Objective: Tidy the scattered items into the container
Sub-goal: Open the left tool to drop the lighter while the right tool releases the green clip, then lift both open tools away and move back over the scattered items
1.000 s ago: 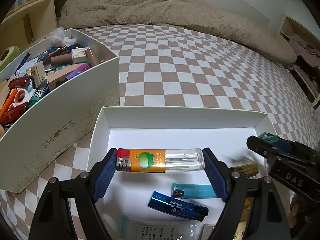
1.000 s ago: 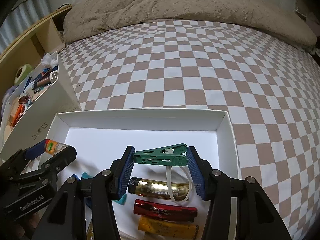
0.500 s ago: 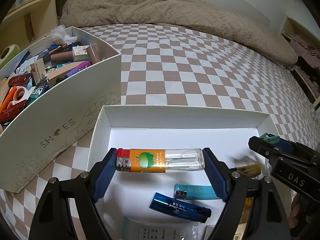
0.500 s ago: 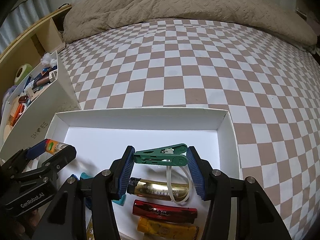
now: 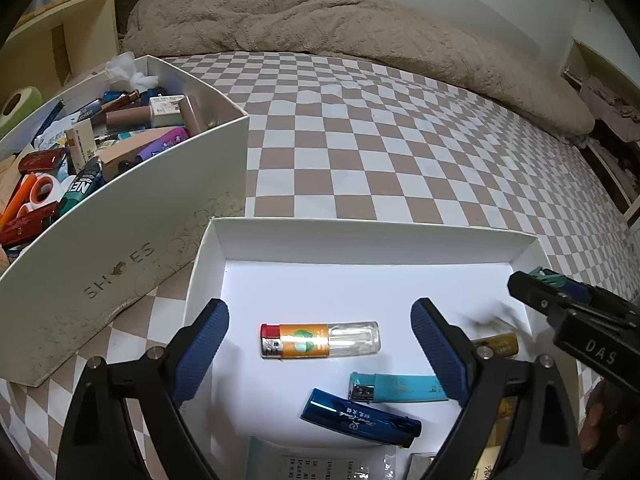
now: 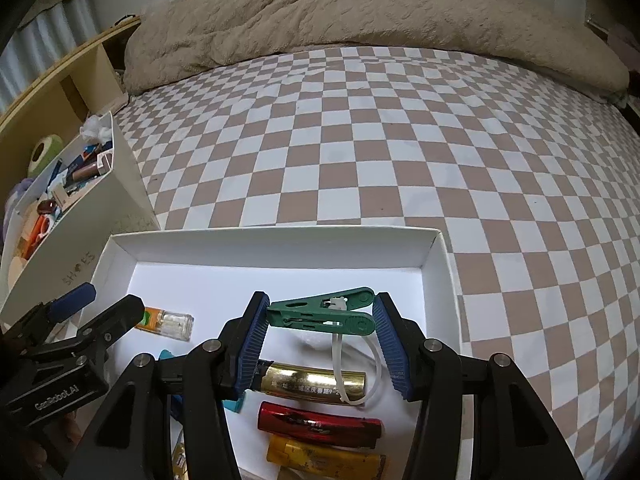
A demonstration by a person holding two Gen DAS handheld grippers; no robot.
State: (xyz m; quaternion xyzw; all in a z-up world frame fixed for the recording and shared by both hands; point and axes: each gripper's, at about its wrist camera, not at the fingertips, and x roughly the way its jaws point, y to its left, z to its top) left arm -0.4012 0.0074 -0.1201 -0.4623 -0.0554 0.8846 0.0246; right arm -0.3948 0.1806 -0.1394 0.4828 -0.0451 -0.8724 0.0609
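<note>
The orange-and-clear lighter lies on the floor of the shallow white box, between the spread fingers of my left gripper, whose jaws are opening and no longer touch it. A teal lighter and a dark blue lighter lie just in front. My right gripper hovers over the same white box, shut on a green clothes peg with a white loop hanging from it. Below the peg lie a gold lighter, a red lighter and a yellow one.
A tall white shoe box crammed with several small items stands left of the shallow box. The checked bed sheet stretches beyond, with a beige blanket along the far edge. A wooden shelf sits at the back left.
My left gripper has opened and let go of the orange-and-clear lighter, which now lies on the box floor. The right gripper still holds the green peg in the same spot.
</note>
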